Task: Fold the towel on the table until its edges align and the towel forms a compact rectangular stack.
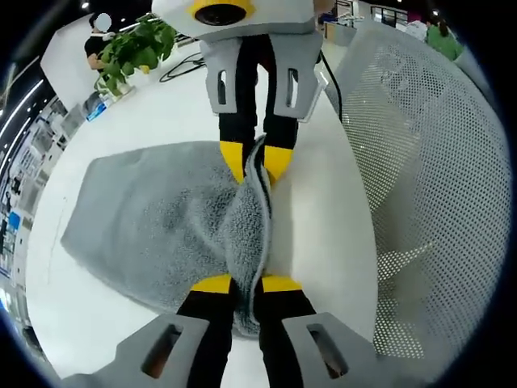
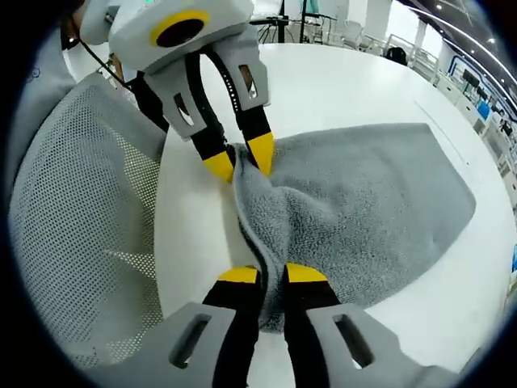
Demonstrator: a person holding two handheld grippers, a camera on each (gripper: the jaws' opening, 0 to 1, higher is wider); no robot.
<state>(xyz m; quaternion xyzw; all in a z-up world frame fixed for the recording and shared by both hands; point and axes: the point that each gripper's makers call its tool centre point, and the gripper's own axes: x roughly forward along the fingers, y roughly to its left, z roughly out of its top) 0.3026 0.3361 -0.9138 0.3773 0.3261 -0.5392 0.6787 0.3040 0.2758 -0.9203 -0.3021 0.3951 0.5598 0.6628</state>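
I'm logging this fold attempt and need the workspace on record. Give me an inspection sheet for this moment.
Surface: white table, bare around the towel.
Job's things: grey towel, spread flat, one edge pinched up into a ridge.
Clutter: nothing seen.
Grippers: left gripper and right gripper both shut on the towel's edge, facing each other.
Cables: black cable on the table's far part.
Surroundings: grey mesh chair beside the table; potted plant.
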